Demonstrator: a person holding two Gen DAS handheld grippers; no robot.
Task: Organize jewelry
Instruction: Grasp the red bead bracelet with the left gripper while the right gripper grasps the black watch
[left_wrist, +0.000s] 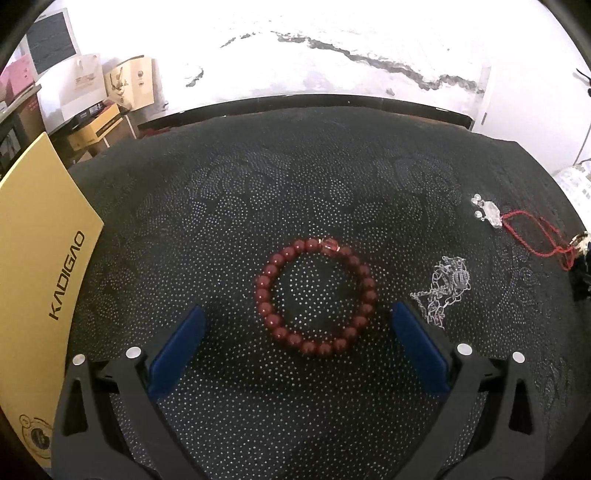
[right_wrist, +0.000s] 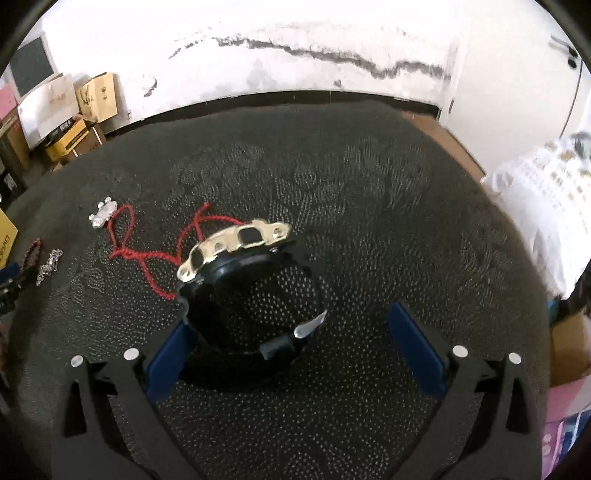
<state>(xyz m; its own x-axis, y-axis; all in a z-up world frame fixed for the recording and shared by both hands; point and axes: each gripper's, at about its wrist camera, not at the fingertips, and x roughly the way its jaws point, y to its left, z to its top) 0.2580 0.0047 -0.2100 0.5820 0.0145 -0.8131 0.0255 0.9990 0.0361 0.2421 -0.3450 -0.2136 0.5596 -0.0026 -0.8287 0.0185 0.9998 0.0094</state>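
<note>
A dark red bead bracelet (left_wrist: 316, 297) lies flat on the black dotted cloth (left_wrist: 258, 192), between and just beyond my open left gripper's (left_wrist: 297, 320) blue fingers. A silver chain (left_wrist: 443, 291) lies heaped right of it. A crystal pendant on a red cord (left_wrist: 493, 216) lies farther right. In the right wrist view a black watch with a gold bezel (right_wrist: 236, 291) stands on its side between my open right gripper's (right_wrist: 293, 320) fingers, against the left finger (right_wrist: 171, 352). The red cord (right_wrist: 147, 254) and its pendant (right_wrist: 102, 214) lie to its left.
A yellow box lid marked KADIGAO (left_wrist: 40, 280) lies at the cloth's left edge. Cardboard boxes (left_wrist: 129, 83) stand along the far wall. A white patterned fabric (right_wrist: 546, 206) lies beyond the cloth on the right. The cloth's far edge (left_wrist: 314, 107) meets the white wall.
</note>
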